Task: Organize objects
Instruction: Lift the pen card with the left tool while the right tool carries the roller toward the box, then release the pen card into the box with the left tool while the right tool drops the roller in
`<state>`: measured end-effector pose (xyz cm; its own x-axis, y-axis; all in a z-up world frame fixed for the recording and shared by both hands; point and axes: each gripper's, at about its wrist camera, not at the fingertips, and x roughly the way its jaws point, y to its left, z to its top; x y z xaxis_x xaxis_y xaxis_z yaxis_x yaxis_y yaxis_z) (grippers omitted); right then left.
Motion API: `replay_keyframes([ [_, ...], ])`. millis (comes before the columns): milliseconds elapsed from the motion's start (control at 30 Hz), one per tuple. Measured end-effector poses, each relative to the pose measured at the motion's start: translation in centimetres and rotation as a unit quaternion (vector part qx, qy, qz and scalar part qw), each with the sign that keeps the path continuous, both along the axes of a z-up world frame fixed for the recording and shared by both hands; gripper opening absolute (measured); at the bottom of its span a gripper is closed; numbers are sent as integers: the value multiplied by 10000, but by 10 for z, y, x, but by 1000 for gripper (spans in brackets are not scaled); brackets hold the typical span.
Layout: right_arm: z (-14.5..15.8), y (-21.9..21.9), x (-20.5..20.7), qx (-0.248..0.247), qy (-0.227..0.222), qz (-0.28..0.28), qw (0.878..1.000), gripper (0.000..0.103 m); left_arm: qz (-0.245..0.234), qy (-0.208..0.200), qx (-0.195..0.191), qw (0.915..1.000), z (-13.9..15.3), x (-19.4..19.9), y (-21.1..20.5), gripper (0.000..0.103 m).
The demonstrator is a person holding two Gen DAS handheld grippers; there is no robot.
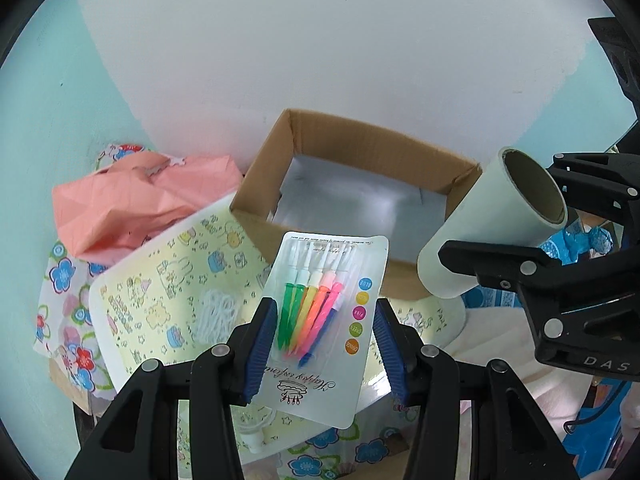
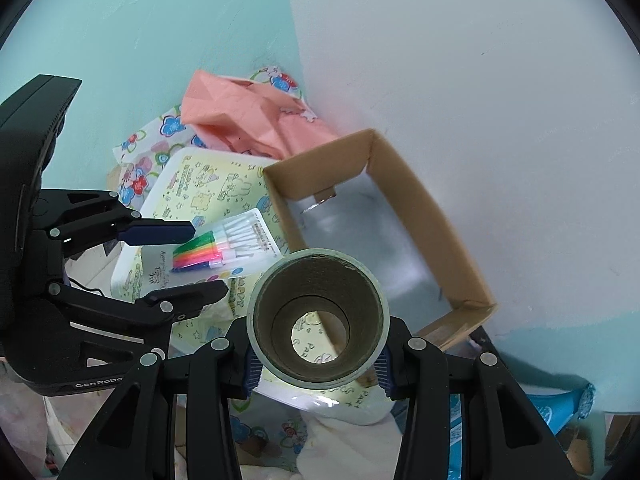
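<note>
My left gripper [image 1: 326, 338] is shut on a clear blister pack of coloured candles [image 1: 320, 320], held above the yellow cartoon packet [image 1: 168, 296]. The pack also shows in the right wrist view [image 2: 224, 248] between the left gripper's jaws [image 2: 200, 260]. My right gripper [image 2: 318, 364] is shut on a pale roll with a cardboard core [image 2: 318, 316], held just in front of the open cardboard box [image 2: 416, 200]. In the left wrist view the roll [image 1: 492, 228] sits at the box's [image 1: 360, 140] right corner. The box holds only a grey liner.
A crumpled pink paper bag [image 1: 132, 200] lies left of the box on a floral cloth [image 1: 64, 280]. Blue plastic packaging [image 2: 560, 412] lies at the right. A white and turquoise wall [image 1: 320, 40] stands right behind the box.
</note>
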<state>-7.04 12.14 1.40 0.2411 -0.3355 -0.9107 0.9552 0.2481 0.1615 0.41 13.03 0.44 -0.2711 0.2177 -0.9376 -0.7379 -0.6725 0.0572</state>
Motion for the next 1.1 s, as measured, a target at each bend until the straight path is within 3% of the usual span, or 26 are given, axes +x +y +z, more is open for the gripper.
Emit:
replay_keyframes([
  [367,1,-25,-31,-14,0,-99,10000,48,-216,116,-93,9997,10,-17,41,51],
  [833,-45,-57,-61,337,-1,-193,9992,48,-266,128,-154,9994,-18,-47,82,51],
  [1100,-65,-66,-67,442,21,-237,9987,48,-244,341,-339,9985,-35,-55,94,51],
])
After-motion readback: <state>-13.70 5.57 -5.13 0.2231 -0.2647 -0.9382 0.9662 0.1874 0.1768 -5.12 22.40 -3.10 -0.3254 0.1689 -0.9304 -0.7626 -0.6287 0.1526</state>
